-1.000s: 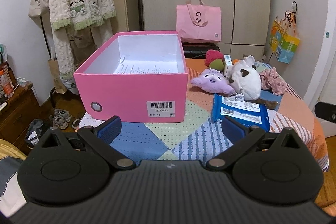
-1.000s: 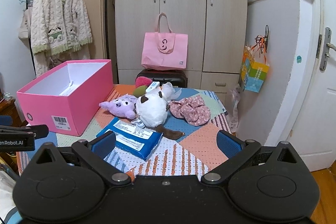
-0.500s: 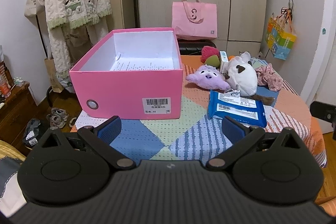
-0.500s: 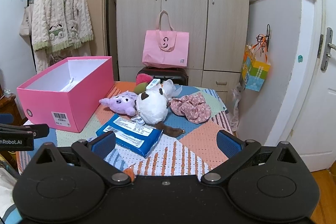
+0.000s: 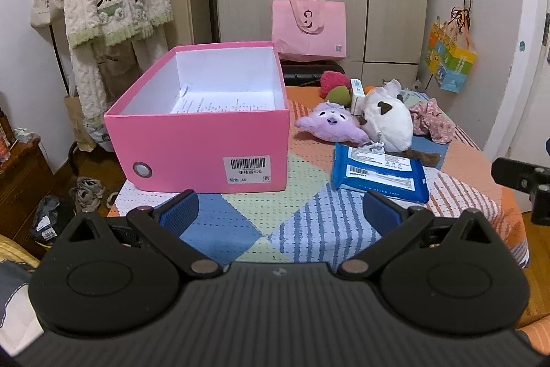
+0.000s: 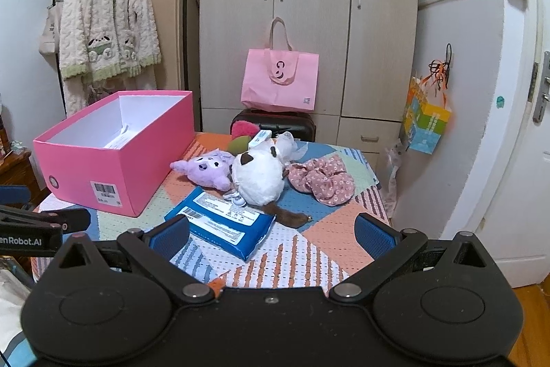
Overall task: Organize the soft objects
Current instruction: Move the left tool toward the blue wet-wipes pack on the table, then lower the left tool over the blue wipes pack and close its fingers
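L gripper (image 5: pixel 278 212): fingers (image 5: pixel 180 210) spread wide, nothing between them, hovering over near edge of counter (image 5: pixel 240 229). Ahead of L finger: pink box (image 5: pixel 202 147), lid off, printed sheet inside. Ahead of R finger: blue wipes pack (image 5: pixel 378 174), flat on counter. Beyond pack: purple plush (image 5: pixel 330 126) touching white plush (image 5: pixel 390 122); floral scrunchie (image 5: pixel 433 122) just R of white plush.

R gripper (image 6: pixel 271 234): fingers (image 6: pixel 373 234) released wide, empty. Wipes pack (image 6: pixel 223 222) lies between fingers, nearer L one. White plush (image 6: pixel 259 177) ahead, centre, overlapping pack edge; purple plush (image 6: pixel 209 167) to its L; scrunchie (image 6: pixel 323 179) ahead of R finger. Box (image 6: pixel 113 150) far L of L finger.
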Action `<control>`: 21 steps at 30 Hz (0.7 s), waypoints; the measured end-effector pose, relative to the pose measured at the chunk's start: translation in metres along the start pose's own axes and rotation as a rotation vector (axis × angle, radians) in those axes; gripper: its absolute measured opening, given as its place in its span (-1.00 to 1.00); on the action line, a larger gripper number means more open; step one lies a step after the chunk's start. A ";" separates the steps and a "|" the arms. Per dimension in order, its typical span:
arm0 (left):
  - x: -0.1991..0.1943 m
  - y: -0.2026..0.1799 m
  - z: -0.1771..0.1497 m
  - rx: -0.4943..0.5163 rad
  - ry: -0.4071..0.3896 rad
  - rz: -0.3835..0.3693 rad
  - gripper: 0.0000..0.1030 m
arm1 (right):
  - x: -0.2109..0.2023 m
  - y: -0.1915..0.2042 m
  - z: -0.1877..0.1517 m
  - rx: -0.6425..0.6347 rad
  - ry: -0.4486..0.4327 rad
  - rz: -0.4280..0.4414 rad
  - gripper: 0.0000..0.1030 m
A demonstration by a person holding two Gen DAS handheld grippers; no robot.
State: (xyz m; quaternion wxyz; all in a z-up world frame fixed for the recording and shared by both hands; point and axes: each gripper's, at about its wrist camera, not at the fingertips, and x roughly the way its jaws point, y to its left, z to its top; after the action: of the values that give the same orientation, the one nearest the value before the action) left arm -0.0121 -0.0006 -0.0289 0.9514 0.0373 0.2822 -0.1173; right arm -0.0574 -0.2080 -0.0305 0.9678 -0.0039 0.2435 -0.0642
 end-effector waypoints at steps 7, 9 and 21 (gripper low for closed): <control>0.001 -0.002 0.003 0.001 0.002 0.014 1.00 | 0.000 0.000 0.001 -0.009 -0.003 -0.005 1.00; -0.001 -0.003 0.009 0.017 -0.015 0.012 1.00 | -0.003 0.000 0.004 -0.046 -0.012 -0.010 1.00; 0.000 -0.022 0.045 0.121 -0.002 -0.165 1.00 | -0.003 -0.024 0.011 -0.057 -0.045 0.224 1.00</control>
State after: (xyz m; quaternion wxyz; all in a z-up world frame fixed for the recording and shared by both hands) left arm 0.0063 -0.0279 0.0083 0.9348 0.0714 0.2759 -0.2120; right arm -0.0579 -0.2317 -0.0185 0.9736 -0.0058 0.2226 0.0512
